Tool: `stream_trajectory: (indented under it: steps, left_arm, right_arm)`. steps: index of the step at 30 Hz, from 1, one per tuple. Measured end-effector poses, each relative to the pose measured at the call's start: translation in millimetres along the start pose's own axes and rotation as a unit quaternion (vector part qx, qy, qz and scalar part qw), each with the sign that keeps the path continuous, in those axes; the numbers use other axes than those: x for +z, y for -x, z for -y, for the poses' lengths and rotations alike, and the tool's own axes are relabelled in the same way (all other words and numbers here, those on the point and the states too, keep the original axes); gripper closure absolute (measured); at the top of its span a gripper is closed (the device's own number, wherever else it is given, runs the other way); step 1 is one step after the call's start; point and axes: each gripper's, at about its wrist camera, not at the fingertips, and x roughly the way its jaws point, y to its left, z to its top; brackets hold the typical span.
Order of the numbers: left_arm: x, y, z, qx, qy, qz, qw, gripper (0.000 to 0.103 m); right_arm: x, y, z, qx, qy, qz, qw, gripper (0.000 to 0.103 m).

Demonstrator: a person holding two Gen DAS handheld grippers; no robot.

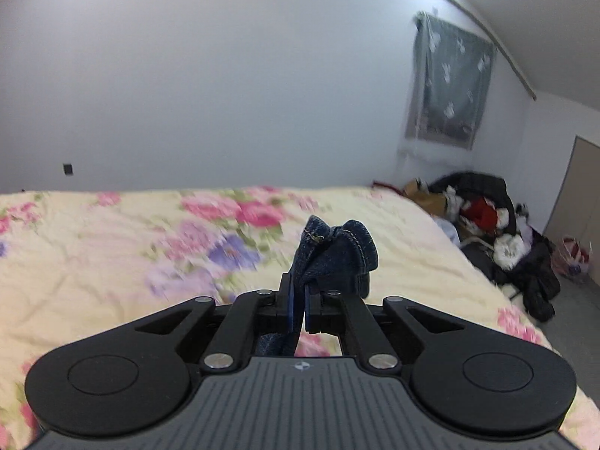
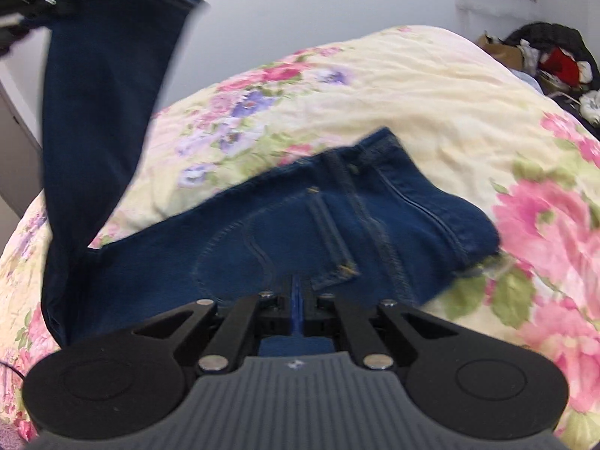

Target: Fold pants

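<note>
Dark blue jeans (image 2: pixel 300 225) lie with the waist and back pocket on the floral bedspread (image 2: pixel 431 86). One leg end (image 2: pixel 93 120) is lifted high at the left, held by my left gripper (image 2: pixel 22 0) at the top left corner. In the left wrist view my left gripper (image 1: pixel 300 292) is shut on a bunched denim hem (image 1: pixel 333 251), raised above the bed (image 1: pixel 112 243). My right gripper (image 2: pixel 298 296) is shut on the jeans near the back pocket, low over the bed.
A heap of dark and red clothes (image 1: pixel 487 221) and boxes lies on the floor beyond the bed's far right corner. A curtained window (image 1: pixel 450 82) is in the white wall. A bag (image 1: pixel 572 258) sits by a door.
</note>
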Motion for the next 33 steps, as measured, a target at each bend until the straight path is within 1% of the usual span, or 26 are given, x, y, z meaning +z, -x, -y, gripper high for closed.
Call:
stream_trajectory:
  steps: [1, 3, 5, 6, 8, 10, 12, 13, 15, 17, 18, 19, 20, 21, 22, 24, 26, 27, 28, 30, 33]
  left_arm:
    - [-17, -14, 10, -0.011, -0.007, -0.023, 0.9996, 0.098]
    - [-48, -26, 23, -0.051, -0.026, -0.049, 0.9971, 0.098]
    - [-65, -30, 36, -0.082, -0.044, -0.072, 0.9931, 0.098]
    - [-70, -35, 46, -0.099, -0.048, -0.091, 0.9898, 0.098]
    - [-80, -44, 52, -0.121, -0.037, -0.128, 0.9836, 0.097]
    - [-85, -56, 51, -0.149, -0.009, -0.176, 0.973, 0.095]
    - [-90, -64, 46, -0.171, 0.022, -0.206, 0.9632, 0.094]
    - [-90, -66, 43, -0.18, 0.029, -0.212, 0.9602, 0.09]
    - [-87, -66, 33, -0.198, 0.044, -0.22, 0.9542, 0.076]
    - [-86, -65, 24, -0.217, 0.062, -0.236, 0.945, 0.044]
    - [-86, -61, 18, -0.233, 0.072, -0.235, 0.9407, 0.038]
    - [-84, -56, 12, -0.247, 0.079, -0.228, 0.9385, 0.034]
    - [-82, -50, 6, -0.252, 0.079, -0.223, 0.9384, 0.034]
    - [-79, -43, 0, -0.248, 0.074, -0.216, 0.9413, 0.034]
    - [-76, -37, -8, -0.236, 0.064, -0.207, 0.9471, 0.034]
    - [-71, -25, -28, -0.205, 0.046, -0.19, 0.9591, 0.034]
    - [-67, -15, -52, -0.166, 0.029, -0.176, 0.9699, 0.034]
    - [-64, -10, -70, -0.136, 0.019, -0.167, 0.9763, 0.034]
    - [-64, -6, -86, -0.114, 0.015, -0.165, 0.9796, 0.034]
    - [-65, -1, -121, -0.074, 0.012, -0.168, 0.983, 0.036]
    - [-66, 10, -171, -0.021, -0.004, -0.178, 0.9838, 0.037]
  right_arm:
    - [-3, -1, 9, -0.004, -0.006, -0.003, 1.0, 0.103]
    - [-11, -1, 25, -0.008, -0.018, -0.009, 1.0, 0.103]
    - [-18, -2, 38, -0.007, -0.027, -0.016, 0.999, 0.103]
    - [-21, -2, 43, -0.006, -0.03, -0.019, 0.999, 0.103]
    - [-27, -1, 50, -0.002, -0.038, -0.023, 0.999, 0.103]
    - [-29, -2, 54, 0.008, -0.051, -0.028, 0.998, 0.103]
    - [-29, -1, 55, 0.015, -0.059, -0.029, 0.998, 0.103]
    - [-28, -1, 53, 0.018, -0.059, -0.027, 0.998, 0.103]
    - [-26, 0, 51, 0.028, -0.06, -0.021, 0.998, 0.103]
    - [-22, 3, 45, 0.036, -0.058, -0.011, 0.998, 0.102]
    - [-21, 3, 42, 0.038, -0.058, -0.007, 0.998, 0.1]
    - [-19, 4, 40, 0.042, -0.06, -0.004, 0.997, 0.097]
    - [-16, 6, 37, 0.047, -0.064, -0.001, 0.997, 0.095]
    - [-14, 8, 35, 0.052, -0.07, 0.003, 0.996, 0.09]
    - [-12, 10, 34, 0.058, -0.079, 0.01, 0.995, 0.08]
    - [-6, 14, 33, 0.067, -0.098, 0.018, 0.993, 0.07]
    - [0, 14, 33, 0.067, -0.118, 0.025, 0.99, 0.067]
    - [2, 13, 35, 0.067, -0.129, 0.028, 0.989, 0.063]
    - [4, 12, 37, 0.066, -0.143, 0.031, 0.987, 0.058]
    - [9, 2, 46, 0.064, -0.178, 0.033, 0.981, 0.052]
    - [16, -14, 58, 0.062, -0.218, 0.041, 0.973, 0.052]
